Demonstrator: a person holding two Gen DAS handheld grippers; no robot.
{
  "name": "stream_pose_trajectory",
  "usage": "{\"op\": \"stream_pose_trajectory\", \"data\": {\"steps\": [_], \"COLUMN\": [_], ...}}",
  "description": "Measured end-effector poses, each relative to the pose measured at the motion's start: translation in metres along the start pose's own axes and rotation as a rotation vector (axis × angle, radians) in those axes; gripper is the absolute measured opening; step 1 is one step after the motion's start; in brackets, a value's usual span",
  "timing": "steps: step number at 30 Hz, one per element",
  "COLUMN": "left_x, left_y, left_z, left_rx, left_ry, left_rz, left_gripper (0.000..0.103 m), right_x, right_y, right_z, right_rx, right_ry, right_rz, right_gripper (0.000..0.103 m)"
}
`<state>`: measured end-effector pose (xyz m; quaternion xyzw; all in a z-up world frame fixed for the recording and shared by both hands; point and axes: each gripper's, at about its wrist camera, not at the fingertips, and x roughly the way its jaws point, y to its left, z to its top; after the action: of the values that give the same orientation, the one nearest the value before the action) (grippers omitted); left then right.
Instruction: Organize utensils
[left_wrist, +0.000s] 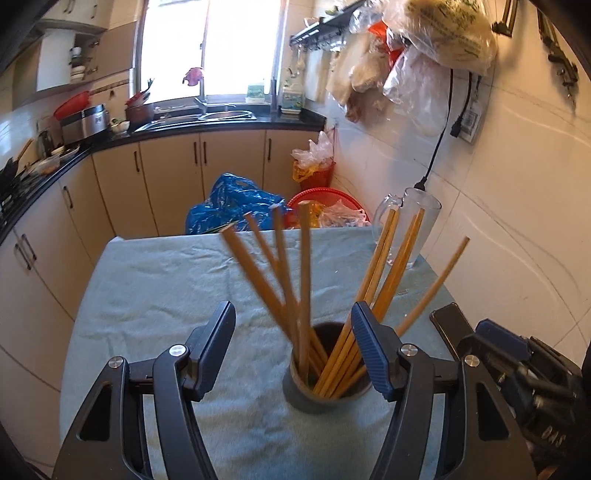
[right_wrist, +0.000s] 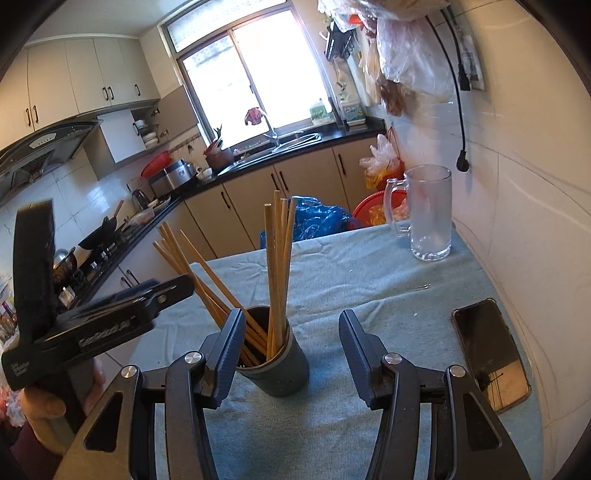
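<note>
Now the chopsticks (left_wrist: 295, 280) all stand in the dark holder (left_wrist: 325, 384) on the cloth-covered table (left_wrist: 155, 280), fanned into a left bunch and a right bunch, so the sorting step looks nearly done. Both the left gripper (left_wrist: 293, 350) and the right gripper (right_wrist: 288, 354) have their jaws apart with nothing pinched. The holder sits near, between the left jaws, and just inside the right gripper's left jaw. A likely next move is tidying the leaning sticks, or reaching for the glass mug (right_wrist: 430, 214) far right.

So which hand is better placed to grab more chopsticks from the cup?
Probably left: the left gripper has the cup and chopsticks between its open fingers; the right gripper sits offset.
</note>
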<state>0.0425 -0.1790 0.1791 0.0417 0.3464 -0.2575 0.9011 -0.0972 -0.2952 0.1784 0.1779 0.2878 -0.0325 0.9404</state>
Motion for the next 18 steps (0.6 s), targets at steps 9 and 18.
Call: {"op": "stream_pose_trajectory", "data": {"steps": [9,18], "left_x": [0.028,0.005], "left_y": [0.005,0.014], "left_z": [0.013,0.012], "left_rx": [-0.043,-0.072], "left_ry": [0.052,0.006], "left_rz": [-0.014,-0.056], "left_gripper": [0.006,0.006], "right_x": [0.035,0.051], "right_y": [0.002,-0.001], "right_z": [0.017,0.032], "right_rx": [-0.012,-0.025], "right_ry": [0.016,0.019], "right_rz": [0.008,0.002], "right_gripper": [0.057,0.004]}}
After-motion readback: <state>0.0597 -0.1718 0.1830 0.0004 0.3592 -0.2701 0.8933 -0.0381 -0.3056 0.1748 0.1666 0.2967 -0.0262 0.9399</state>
